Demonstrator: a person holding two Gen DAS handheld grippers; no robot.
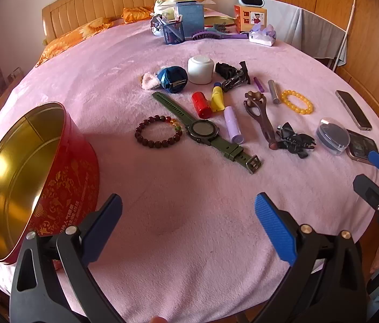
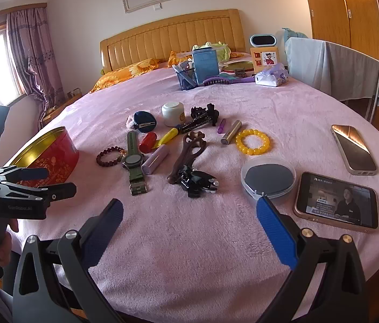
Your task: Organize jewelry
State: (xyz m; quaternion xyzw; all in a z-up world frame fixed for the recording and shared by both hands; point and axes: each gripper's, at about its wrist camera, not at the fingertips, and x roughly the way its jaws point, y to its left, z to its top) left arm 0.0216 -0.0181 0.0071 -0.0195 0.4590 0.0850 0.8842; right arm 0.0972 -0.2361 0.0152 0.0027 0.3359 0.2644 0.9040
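Note:
A dark red bead bracelet [image 1: 158, 132] [image 2: 109, 156], a green watch [image 1: 205, 130] [image 2: 133, 158] and a yellow bead bracelet [image 1: 297, 101] [image 2: 252, 142] lie on the pink bed cover. An open red tin with a gold inside [image 1: 55, 177] [image 2: 46, 153] stands at the left. My left gripper [image 1: 188, 212] is open and empty, above the cover in front of the watch and beside the tin. My right gripper [image 2: 189, 215] is open and empty, near the front edge. Each gripper shows in the other's view, the right one [image 1: 378, 177] and the left one [image 2: 44, 181].
Small tubes, a white jar [image 1: 200, 70], hair clips [image 2: 197, 181], a brown wooden tool [image 2: 188, 153], a clear lidded case [image 2: 268, 177] and two phones [image 2: 336, 202] [image 2: 353, 149] lie on the cover. A pen cup, box and brush stand at the far side.

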